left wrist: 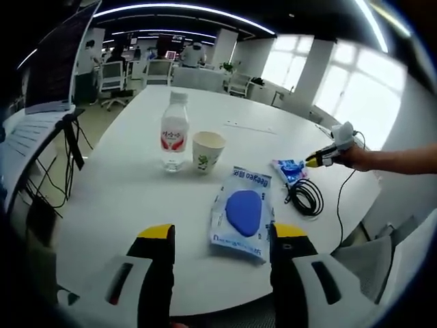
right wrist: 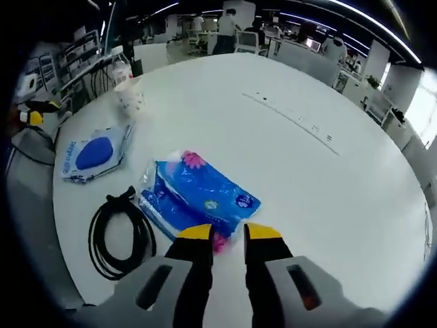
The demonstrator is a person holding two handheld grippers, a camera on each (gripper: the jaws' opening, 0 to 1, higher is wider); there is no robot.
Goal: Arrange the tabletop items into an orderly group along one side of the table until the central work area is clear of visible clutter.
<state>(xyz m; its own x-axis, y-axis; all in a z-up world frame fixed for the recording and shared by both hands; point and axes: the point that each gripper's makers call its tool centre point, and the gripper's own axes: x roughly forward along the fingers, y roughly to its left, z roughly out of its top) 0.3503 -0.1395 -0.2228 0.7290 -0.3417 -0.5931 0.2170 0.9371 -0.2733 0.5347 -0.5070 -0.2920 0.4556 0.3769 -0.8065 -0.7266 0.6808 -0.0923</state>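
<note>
The blue-and-white packet seems to read "Befeo"; bottle label illegible.

The left gripper view looks from above the near edge of the white desk, facing across it toward a bottle and paper cup, with the office beyond. The right gripper view sits low and close over a blue tissue pack, facing along the desk's length. The 2 views share the blue-and-white pouch, the coiled black cable, the cup and the tissue pack, seen from roughly opposite sides.
</note>
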